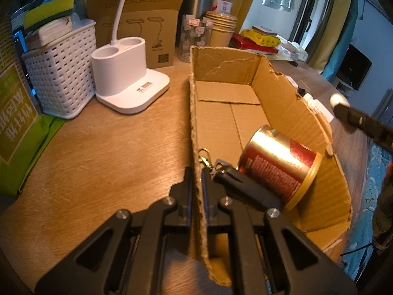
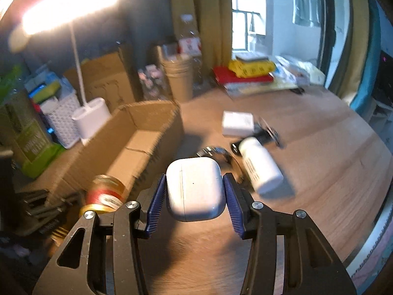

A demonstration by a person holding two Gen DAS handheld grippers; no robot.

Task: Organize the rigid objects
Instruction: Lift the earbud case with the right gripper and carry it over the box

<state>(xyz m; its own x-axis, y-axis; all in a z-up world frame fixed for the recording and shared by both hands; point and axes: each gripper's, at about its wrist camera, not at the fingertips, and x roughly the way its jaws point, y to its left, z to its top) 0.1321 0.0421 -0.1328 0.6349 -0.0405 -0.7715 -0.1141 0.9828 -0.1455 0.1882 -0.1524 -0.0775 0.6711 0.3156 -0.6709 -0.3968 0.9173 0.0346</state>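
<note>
An open cardboard box (image 1: 282,93) lies on the wooden table. Inside it, a gold and red can (image 1: 277,162) rests on its side beside a black key fob (image 1: 240,186) with a metal clasp (image 1: 205,156). My left gripper (image 1: 196,172) is shut on the box's near left wall. My right gripper (image 2: 194,179) is shut on a white earbuds case (image 2: 196,196), held above the table to the right of the box (image 2: 152,113). On the table beyond it lie a white bottle (image 2: 260,169), a white charger block (image 2: 238,124), a black clip (image 2: 267,132) and a metal band (image 2: 221,153).
Left of the box stand a white lamp base (image 1: 130,73), a white woven basket (image 1: 61,73) and a green pack (image 1: 14,123). Paper cups (image 1: 221,29), a printed carton (image 1: 147,32) and stacked books (image 2: 245,73) line the back. The table's edge (image 2: 368,243) curves at the right.
</note>
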